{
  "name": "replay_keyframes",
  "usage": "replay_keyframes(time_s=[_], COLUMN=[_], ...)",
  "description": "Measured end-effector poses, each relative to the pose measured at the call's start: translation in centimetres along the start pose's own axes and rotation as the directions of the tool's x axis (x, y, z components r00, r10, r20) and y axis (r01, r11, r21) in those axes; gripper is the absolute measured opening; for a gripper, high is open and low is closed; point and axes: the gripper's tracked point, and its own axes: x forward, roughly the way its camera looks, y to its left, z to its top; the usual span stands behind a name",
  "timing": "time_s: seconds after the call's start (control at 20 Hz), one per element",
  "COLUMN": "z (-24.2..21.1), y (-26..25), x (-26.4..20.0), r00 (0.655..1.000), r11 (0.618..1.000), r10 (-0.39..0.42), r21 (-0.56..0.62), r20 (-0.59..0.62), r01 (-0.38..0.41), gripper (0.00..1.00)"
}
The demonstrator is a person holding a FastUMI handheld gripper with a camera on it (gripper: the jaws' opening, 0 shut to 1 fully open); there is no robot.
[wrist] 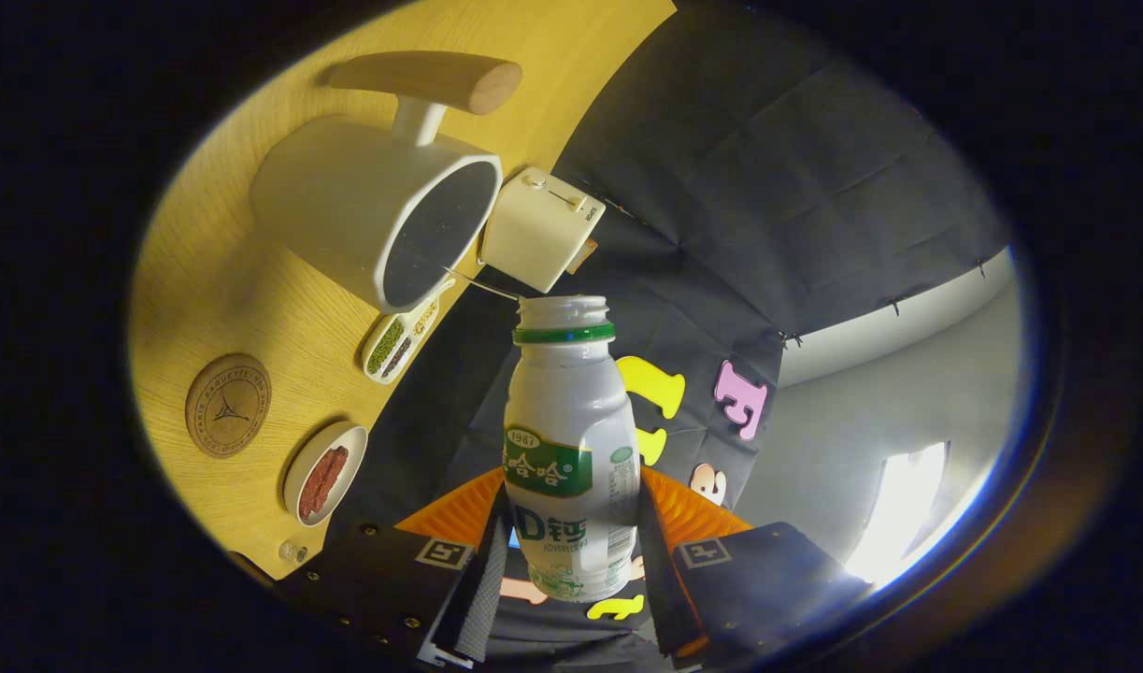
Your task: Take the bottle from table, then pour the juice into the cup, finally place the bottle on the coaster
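Observation:
A small white bottle [568,449] with a green neck ring and no cap sits between my fingers, and my gripper [571,551] is shut on its lower body. The whole view is rolled, so the wooden table [225,290] stands nearly on edge beside the bottle. The bottle's open mouth points toward the dark opening of a white cup [384,210] with a wooden handle [431,79], just beyond it. No liquid is visible between mouth and cup. A round cork coaster [228,405] lies on the table, nearer to me than the cup.
A cream box with a knob [540,227] stands right beside the cup's rim. A narrow dish of beans [398,341] and a small oval dish with red contents [324,472] lie along the table's edge near the coaster. The booth's black cloth wall is behind.

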Motion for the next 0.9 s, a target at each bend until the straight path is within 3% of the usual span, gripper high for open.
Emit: replay_keyframes(time_s=[0.9], z=[1.8], y=[1.1], x=[-1.3], r00=[0.997], r11=[0.994], r10=[-0.007], r21=[-0.112], r20=[0.080], r01=[0.016], gripper=[0.65])
